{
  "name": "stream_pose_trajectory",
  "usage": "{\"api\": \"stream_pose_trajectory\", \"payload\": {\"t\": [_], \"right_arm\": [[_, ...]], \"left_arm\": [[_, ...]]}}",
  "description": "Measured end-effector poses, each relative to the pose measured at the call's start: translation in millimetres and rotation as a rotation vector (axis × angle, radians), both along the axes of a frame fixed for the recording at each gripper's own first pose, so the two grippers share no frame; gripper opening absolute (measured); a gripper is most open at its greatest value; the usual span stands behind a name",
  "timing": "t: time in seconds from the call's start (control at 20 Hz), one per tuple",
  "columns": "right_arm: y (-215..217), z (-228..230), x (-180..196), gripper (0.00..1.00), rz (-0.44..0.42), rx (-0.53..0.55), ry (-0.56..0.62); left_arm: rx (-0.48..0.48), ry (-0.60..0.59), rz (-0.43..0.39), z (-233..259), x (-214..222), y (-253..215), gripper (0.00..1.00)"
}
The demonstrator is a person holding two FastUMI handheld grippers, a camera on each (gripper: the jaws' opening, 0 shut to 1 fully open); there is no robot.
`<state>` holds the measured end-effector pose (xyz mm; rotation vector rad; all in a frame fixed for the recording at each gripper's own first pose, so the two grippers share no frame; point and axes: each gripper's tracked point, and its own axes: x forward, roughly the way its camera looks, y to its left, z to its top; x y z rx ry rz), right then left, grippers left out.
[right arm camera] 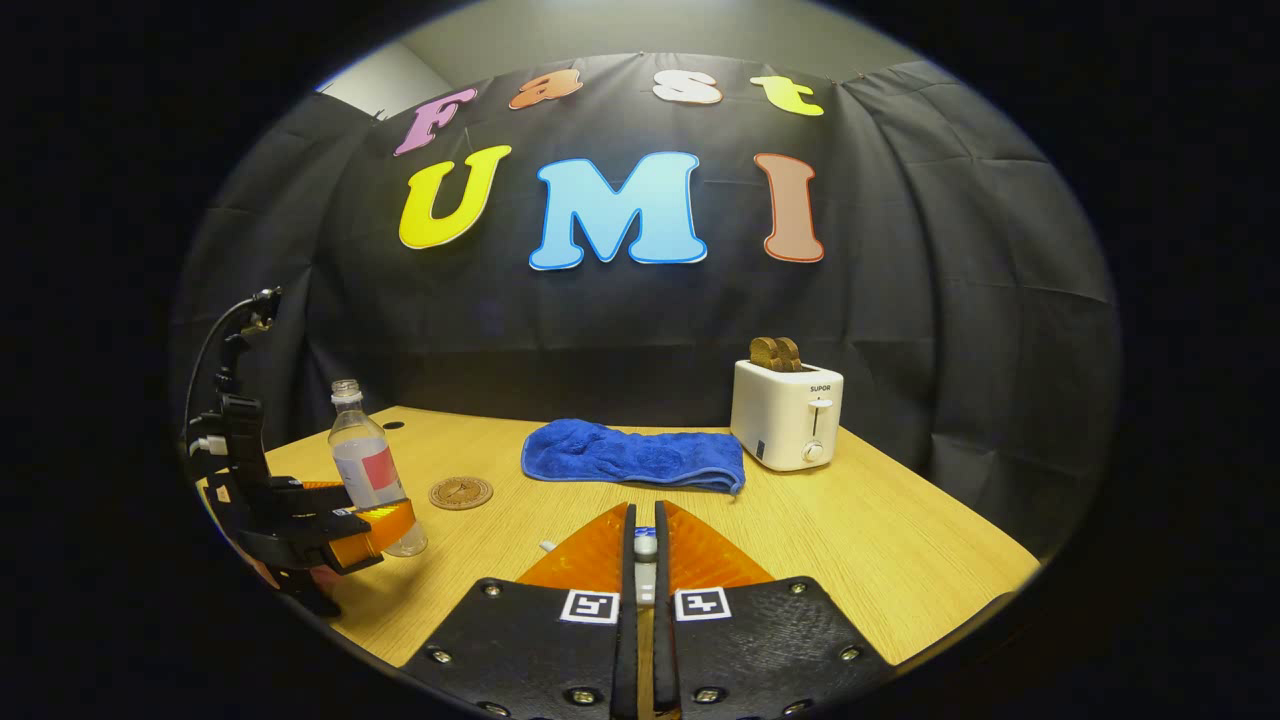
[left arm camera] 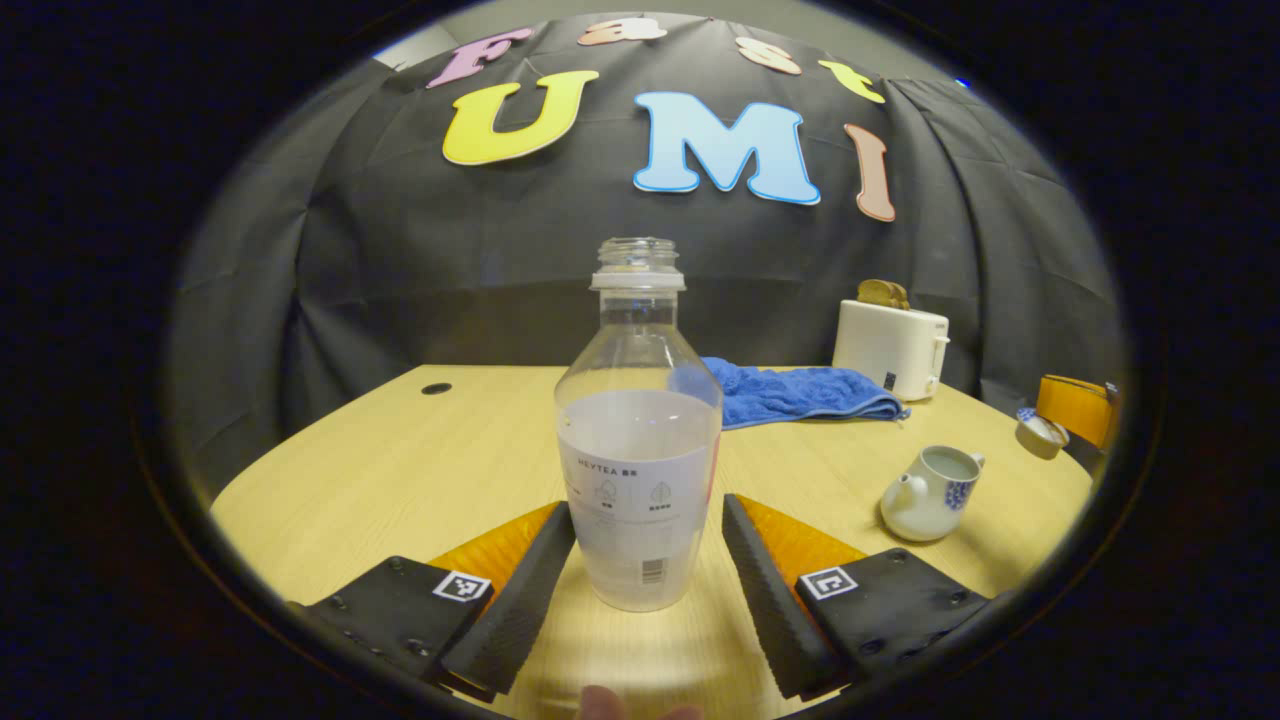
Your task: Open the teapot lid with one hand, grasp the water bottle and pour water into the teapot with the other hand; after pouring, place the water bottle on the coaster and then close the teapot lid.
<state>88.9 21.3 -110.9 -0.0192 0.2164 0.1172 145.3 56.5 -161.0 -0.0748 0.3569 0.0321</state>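
Left gripper view: the left gripper point(left arm camera: 640, 570) stands open around an uncapped water bottle point(left arm camera: 638, 440), half full, upright on the table point(left arm camera: 400, 470); its fingers are not yet touching it. The bottle's label reads HEYTEA. The teapot point(left arm camera: 930, 492) sits lidless to the right.

Right gripper view: the right gripper point(right arm camera: 645, 550) is closed on the small teapot lid point(right arm camera: 646, 545), held aloft. The coaster point(right arm camera: 461, 492) waits empty near the bottle. The toaster point(right arm camera: 787, 414) reads SUPOR. Grasping, pouring, placing and closing remain.

Left gripper view: low, close behind water bottle point(left arm camera: 638, 440), facing toaster point(left arm camera: 891, 348); right gripper view: farther back, sharing bottle, toaster, blue towel point(right arm camera: 633, 456)
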Motion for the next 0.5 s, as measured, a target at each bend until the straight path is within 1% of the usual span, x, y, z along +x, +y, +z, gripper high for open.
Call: {"api": "stream_pose_trajectory", "payload": {"t": [0.1,0.2,0.3,0.4,0.5], "right_arm": [[-1.3,2.4,-2.9,0.06,0.001,-0.002,-0.005],[-1.3,3.1,-5.5,0.06,0.006,-0.002,-0.009],[-1.6,3.6,-7.5,0.06,0.010,0.003,-0.008],[-3.6,3.5,-9.1,0.06,0.009,0.005,-0.009],[-7.4,4.5,-10.3,0.06,0.005,0.014,-0.009]], "left_arm": [[0.010,0.012,0.004,-0.5,0.6,0.2,1.00],[0.014,0.011,0.005,-1.2,-0.5,1.8,0.89],[0.025,0.011,0.004,2.2,0.4,1.2,0.90],[0.046,0.020,0.005,2.2,0.7,1.9,0.89],[0.091,0.041,0.007,2.5,0.6,4.4,0.87]]}}
